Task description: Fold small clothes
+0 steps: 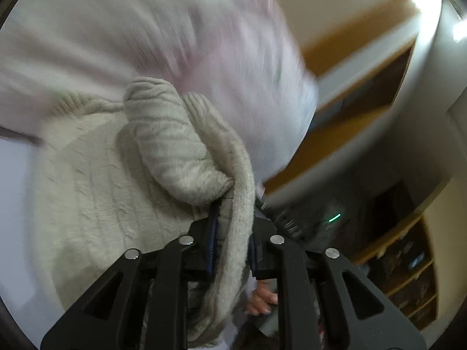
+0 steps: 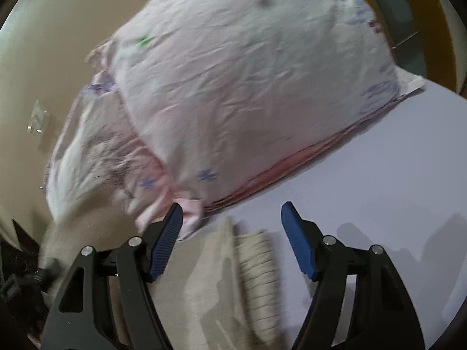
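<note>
A cream knitted sweater (image 1: pixel 122 175) hangs from my left gripper (image 1: pixel 230 233), which is shut on its thick edge; a ribbed sleeve (image 1: pixel 172 137) folds over in front of the fingers. In the right wrist view the same sweater (image 2: pixel 204 285) lies on the white table (image 2: pixel 379 180), its ribbed cuff (image 2: pixel 256 265) between and below my right gripper's open fingers. My right gripper (image 2: pixel 232 213) is open and holds nothing.
A pale pink pillow with small flower prints (image 2: pixel 248 87) lies on the table just beyond the sweater, and shows blurred in the left wrist view (image 1: pixel 204 43). Wooden shelves (image 1: pixel 408 265) and a wooden frame (image 1: pixel 350 93) stand at the right.
</note>
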